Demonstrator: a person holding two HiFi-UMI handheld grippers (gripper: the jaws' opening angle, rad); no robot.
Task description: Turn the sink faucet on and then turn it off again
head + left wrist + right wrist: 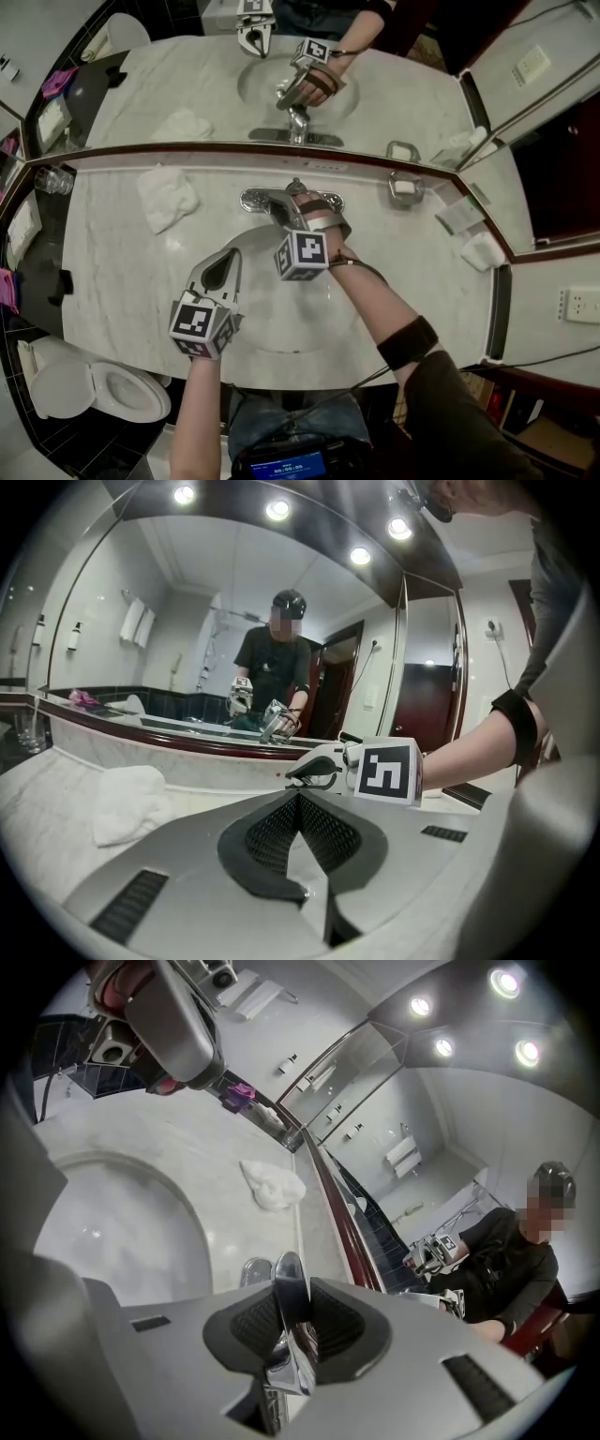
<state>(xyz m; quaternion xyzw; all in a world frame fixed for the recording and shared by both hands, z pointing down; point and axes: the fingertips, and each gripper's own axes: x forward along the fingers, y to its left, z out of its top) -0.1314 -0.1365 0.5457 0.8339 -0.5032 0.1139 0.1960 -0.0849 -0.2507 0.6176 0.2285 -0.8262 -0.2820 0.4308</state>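
A chrome faucet stands at the back rim of the white sink basin. My right gripper reaches over the basin to it and is shut on the faucet handle. In the right gripper view the chrome handle stands upright between the black pads, which press on both its sides. My left gripper hovers over the basin's left part, jaws shut and empty. In the left gripper view its pads meet, and the right gripper shows beyond them. I see no water running.
A crumpled white towel lies on the marble counter left of the faucet. A soap dish sits to its right, a glass at far left. A mirror rises directly behind the counter. A toilet stands at lower left.
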